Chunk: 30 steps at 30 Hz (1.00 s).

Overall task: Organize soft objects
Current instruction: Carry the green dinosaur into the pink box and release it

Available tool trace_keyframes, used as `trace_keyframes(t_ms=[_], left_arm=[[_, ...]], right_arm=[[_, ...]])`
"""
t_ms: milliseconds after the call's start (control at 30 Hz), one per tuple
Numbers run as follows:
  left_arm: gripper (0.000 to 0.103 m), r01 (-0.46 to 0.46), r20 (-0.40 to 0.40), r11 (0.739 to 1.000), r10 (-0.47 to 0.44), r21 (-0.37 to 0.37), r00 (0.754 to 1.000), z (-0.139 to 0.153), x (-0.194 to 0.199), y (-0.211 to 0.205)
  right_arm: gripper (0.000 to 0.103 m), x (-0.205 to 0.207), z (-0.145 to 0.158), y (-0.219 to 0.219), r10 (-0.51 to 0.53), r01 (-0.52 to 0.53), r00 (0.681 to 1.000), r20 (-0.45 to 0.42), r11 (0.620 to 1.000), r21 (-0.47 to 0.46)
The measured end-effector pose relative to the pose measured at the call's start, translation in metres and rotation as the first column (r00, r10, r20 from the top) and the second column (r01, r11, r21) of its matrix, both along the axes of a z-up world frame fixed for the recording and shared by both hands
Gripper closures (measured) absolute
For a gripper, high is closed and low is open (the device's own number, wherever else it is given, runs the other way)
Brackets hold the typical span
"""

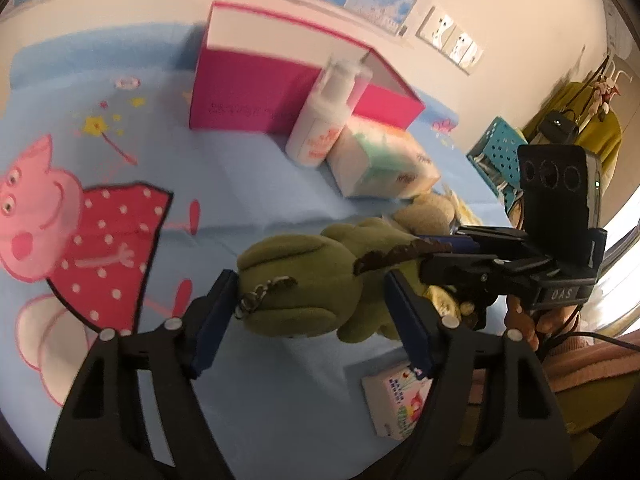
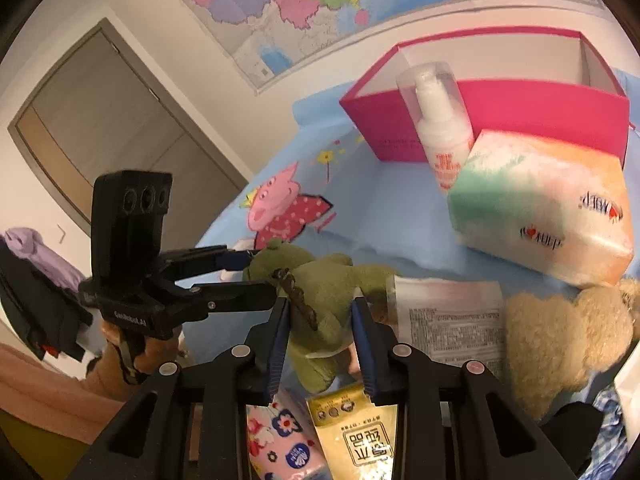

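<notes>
While both grippers crowd green plush (image 1: 304, 280) on near bed (image 1: 240, 184), tug-of-war risked. Right gripper (image 2: 320, 344) clamped on plush body; left gripper (image 1: 310, 320) spread, head straddled, nothing pinched. Bottle (image 1: 324, 112) could be toppled if plush swung toward far box (image 1: 248, 92).

A child's bedroom at home is showing itself: a light-blue cartoon-pig bedsheet (image 1: 248, 184) is covering the bed, a colourful paper wall map (image 2: 288, 0) is hanging above (clothes (image 2: 36, 280) are piling beside the grey door (image 2: 120, 120)).

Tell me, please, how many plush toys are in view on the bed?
2: a green plush toy between both grippers' fingers, and a beige plush toy beside it near the tissue pack. Others may be hidden.
</notes>
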<state>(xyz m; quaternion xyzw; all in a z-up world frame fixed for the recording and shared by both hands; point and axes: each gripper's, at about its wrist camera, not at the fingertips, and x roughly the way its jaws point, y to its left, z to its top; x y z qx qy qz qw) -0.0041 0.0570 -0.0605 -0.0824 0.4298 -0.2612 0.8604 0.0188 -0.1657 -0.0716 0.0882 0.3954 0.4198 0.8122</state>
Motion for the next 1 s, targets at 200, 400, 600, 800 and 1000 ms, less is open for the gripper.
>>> trace_keyframes(t_ms=[200, 400, 600, 800, 1000], left_arm=[[0.028, -0.015, 0.123, 1.0, 0.015, 0.005, 0.992, 0.042, 0.0, 0.001], [0.028, -0.044, 0.254, 0.999, 0.038, 0.021, 0.966, 0.096, 0.023, -0.001], [0.028, -0.094, 0.351, 0.995, 0.076, 0.034, 0.933, 0.14, 0.071, -0.007], [0.028, -0.123, 0.301, 0.992, 0.109, 0.025, 0.947, 0.135, 0.131, -0.014], [0.028, -0.131, 0.218, 0.99, 0.117, 0.053, 0.969, 0.1, 0.182, -0.031]], right_arm=[[0.072, 0.001, 0.042, 0.001, 0.006, -0.008, 0.995, 0.104, 1.0, 0.019], [0.072, 0.022, 0.094, 0.002, -0.002, -0.007, 0.974, 0.227, 0.999, 0.038], [0.072, 0.063, 0.138, 0.008, -0.036, 0.019, 0.945, 0.325, 0.998, 0.057], [0.072, 0.12, 0.141, 0.005, -0.069, 0.058, 0.954, 0.292, 0.997, 0.046], [0.072, 0.175, 0.111, 0.0, -0.096, 0.099, 0.976, 0.196, 0.995, -0.002]])
